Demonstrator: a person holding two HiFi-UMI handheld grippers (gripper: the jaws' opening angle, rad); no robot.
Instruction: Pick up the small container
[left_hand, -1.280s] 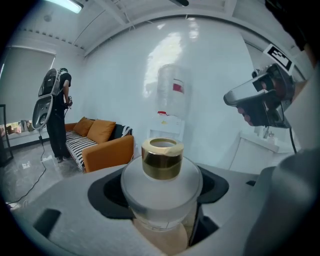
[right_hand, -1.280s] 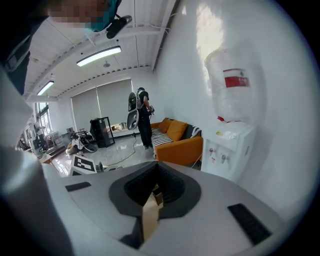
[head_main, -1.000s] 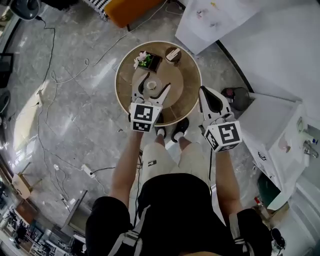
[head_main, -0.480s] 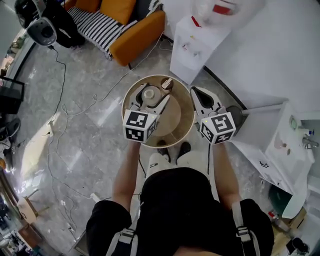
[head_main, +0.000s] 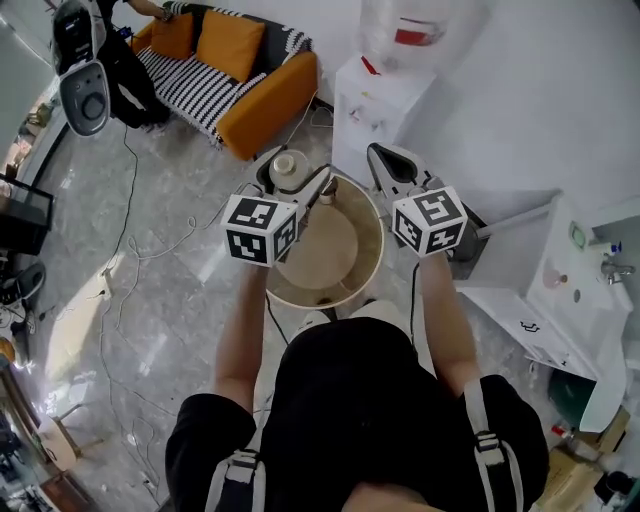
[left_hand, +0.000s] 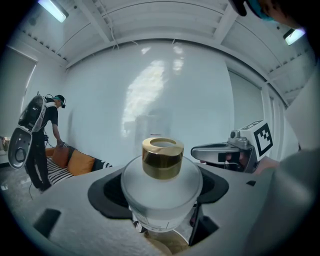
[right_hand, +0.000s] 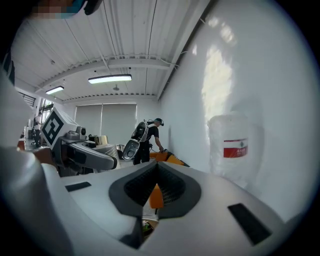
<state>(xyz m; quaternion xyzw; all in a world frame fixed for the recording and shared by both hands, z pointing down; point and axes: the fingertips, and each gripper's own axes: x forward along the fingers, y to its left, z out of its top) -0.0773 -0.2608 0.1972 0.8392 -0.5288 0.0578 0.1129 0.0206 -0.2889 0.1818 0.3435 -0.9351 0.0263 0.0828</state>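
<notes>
The small container (head_main: 290, 166) is a frosted white jar with a gold cap. It is held high above the round wooden table (head_main: 368, 268), with my left gripper (head_main: 296, 178) shut on it. In the left gripper view the jar (left_hand: 161, 181) sits upright between the two jaws, gold cap (left_hand: 162, 158) on top. My right gripper (head_main: 385, 160) hangs beside it at about the same height, shut with nothing in it. In the right gripper view its dark pads (right_hand: 156, 187) nearly touch, and the left gripper (right_hand: 75, 149) shows at the left.
A white water dispenser (head_main: 385, 95) stands just beyond the table, with an orange sofa (head_main: 245, 60) to its left. A person with a backpack rig (head_main: 95, 55) bends by the sofa. Cables trail over the grey floor. A white cabinet (head_main: 560, 290) is at the right.
Both grippers have risen from table height to well above it, and the left one carried the jar up. The head view has tilted up toward the sofa and wall.
</notes>
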